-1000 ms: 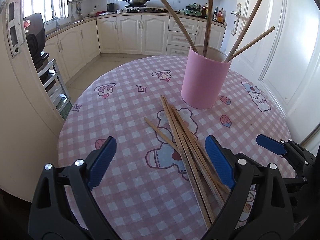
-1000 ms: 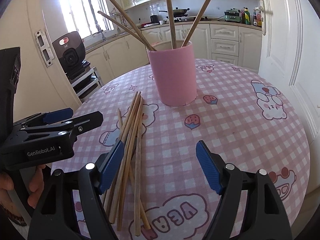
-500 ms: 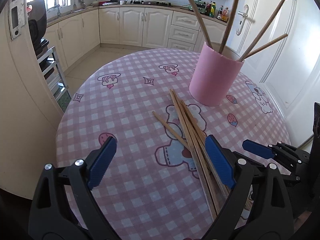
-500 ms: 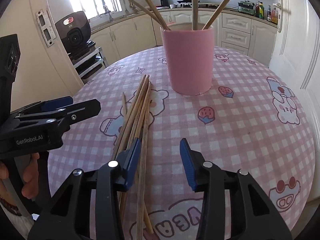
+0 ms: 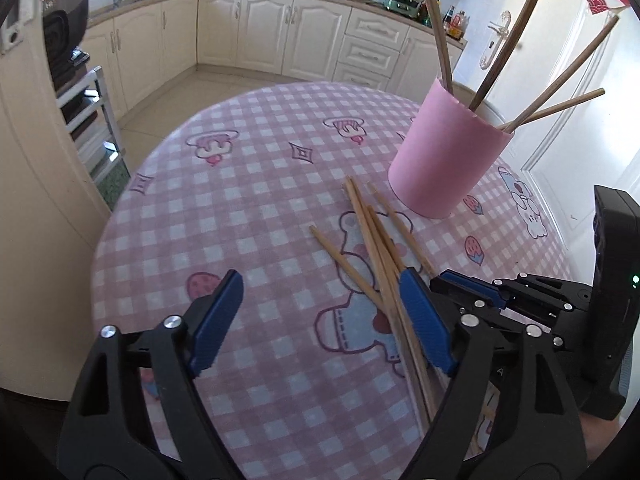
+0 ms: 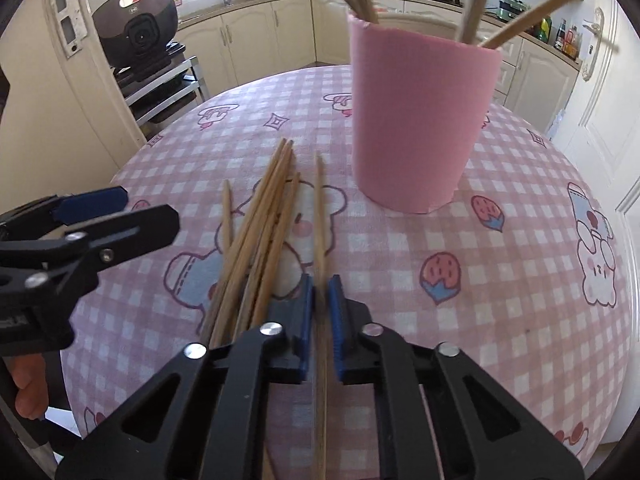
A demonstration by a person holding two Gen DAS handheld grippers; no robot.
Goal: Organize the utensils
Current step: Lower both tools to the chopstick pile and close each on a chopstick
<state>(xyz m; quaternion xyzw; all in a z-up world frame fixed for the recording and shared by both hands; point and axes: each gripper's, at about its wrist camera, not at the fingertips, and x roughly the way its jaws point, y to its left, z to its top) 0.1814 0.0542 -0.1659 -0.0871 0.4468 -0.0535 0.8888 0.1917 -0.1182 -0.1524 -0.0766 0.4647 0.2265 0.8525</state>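
Observation:
Several wooden chopsticks (image 6: pixel 260 216) lie in a loose pile on the pink checked tablecloth, also in the left wrist view (image 5: pixel 376 240). A pink cup (image 6: pixel 420 120) stands behind them with several chopsticks upright in it; it also shows in the left wrist view (image 5: pixel 444 160). My right gripper (image 6: pixel 321 292) is shut on one chopstick (image 6: pixel 319 208) at the right side of the pile, low at the table. My left gripper (image 5: pixel 320 316) is open and empty, above the table left of the pile.
The round table (image 5: pixel 248 184) ends close to the left and front. Kitchen cabinets (image 5: pixel 260 32) line the back wall. A black appliance on a metal rack (image 6: pixel 140 40) stands at the left. A white door (image 6: pixel 600 92) is at the right.
My right gripper moved forward and down to the pile and closed its jaws on one chopstick. My left gripper stayed open and drew back to the left a little.

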